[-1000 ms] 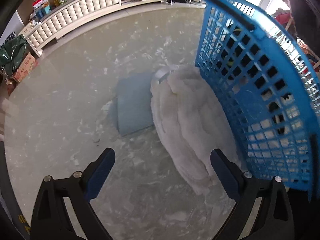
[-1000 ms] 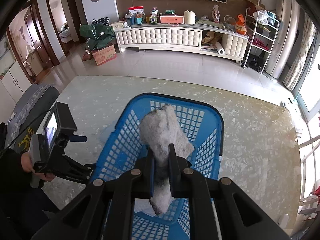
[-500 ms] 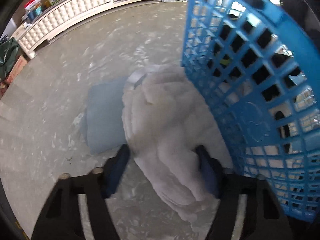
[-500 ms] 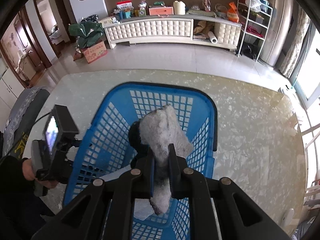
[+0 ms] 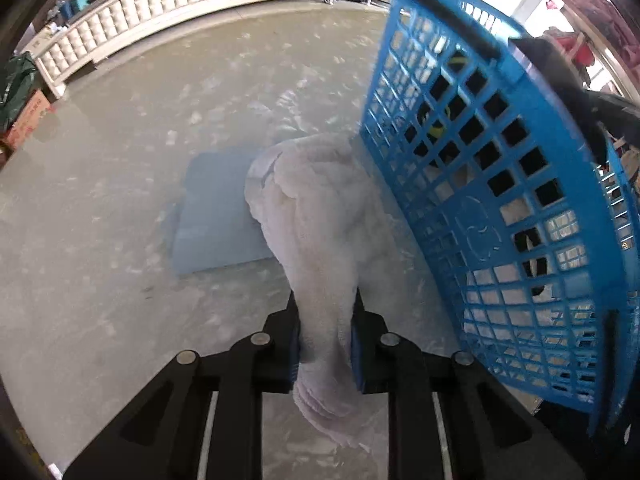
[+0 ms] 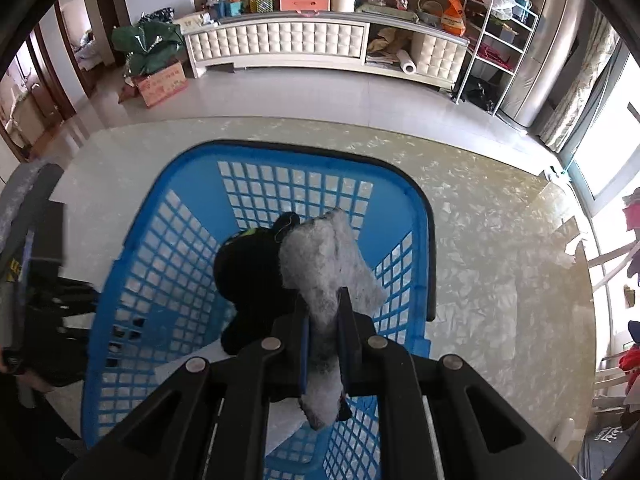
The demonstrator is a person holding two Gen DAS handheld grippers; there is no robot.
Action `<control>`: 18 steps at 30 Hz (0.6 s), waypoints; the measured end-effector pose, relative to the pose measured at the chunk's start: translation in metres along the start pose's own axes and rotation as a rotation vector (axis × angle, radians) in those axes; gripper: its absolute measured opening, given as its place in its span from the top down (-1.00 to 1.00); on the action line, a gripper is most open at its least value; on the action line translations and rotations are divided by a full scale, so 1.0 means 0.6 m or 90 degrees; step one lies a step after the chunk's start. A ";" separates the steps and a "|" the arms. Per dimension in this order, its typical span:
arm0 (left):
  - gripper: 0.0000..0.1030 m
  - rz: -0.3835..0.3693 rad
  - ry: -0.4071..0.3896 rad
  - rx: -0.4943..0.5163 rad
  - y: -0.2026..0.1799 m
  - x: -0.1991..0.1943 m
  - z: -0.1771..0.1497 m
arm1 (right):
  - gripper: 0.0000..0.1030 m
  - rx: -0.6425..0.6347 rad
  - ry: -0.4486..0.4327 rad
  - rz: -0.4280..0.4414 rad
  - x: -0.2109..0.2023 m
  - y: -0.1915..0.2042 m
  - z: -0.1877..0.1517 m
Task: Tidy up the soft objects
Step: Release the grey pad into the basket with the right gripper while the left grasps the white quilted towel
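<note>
One blue basket (image 6: 416, 240), left gripper (image 5: 326, 340) clamping one white towel (image 5: 320, 216), right gripper (image 6: 324, 344) clamping one grey cloth (image 6: 332, 252)

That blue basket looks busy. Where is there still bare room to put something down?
Inside the blue basket, the far mesh floor beyond the black plush is bare. On the table, the stretch left of the blue pad is free. It is crowded where the white towel meets the basket wall.

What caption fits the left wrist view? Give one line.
Left gripper clamps a white fluffy towel on the table beside the blue basket.
</note>
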State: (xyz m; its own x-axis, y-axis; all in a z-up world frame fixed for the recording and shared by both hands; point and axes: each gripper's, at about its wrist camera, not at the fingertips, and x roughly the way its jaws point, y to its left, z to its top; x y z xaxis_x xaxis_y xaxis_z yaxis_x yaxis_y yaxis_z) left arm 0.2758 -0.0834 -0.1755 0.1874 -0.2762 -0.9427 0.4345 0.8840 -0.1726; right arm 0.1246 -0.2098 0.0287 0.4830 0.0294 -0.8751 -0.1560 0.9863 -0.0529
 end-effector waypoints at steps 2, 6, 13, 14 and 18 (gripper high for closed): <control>0.66 0.011 -0.010 -0.002 0.004 -0.020 -0.002 | 0.75 0.002 0.005 -0.010 0.002 -0.004 -0.002; 0.66 0.018 -0.028 -0.002 0.015 -0.061 -0.009 | 0.54 0.006 0.006 -0.026 0.002 -0.009 -0.004; 0.66 0.044 -0.053 0.001 0.006 -0.124 -0.035 | 0.09 0.004 -0.004 -0.008 -0.006 -0.007 -0.007; 0.66 0.047 -0.055 0.000 0.005 -0.132 -0.040 | 0.03 0.003 -0.007 -0.007 -0.009 -0.007 -0.008; 0.66 0.052 -0.069 -0.004 -0.007 -0.166 -0.060 | -0.43 -0.005 -0.024 0.001 -0.020 -0.007 -0.012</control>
State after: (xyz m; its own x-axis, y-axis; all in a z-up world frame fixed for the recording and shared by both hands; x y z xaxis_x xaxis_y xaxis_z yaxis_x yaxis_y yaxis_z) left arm 0.2234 -0.0458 -0.0911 0.3159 -0.2411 -0.9176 0.4084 0.9075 -0.0978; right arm 0.1133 -0.2155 0.0360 0.5147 0.0365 -0.8566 -0.1634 0.9850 -0.0562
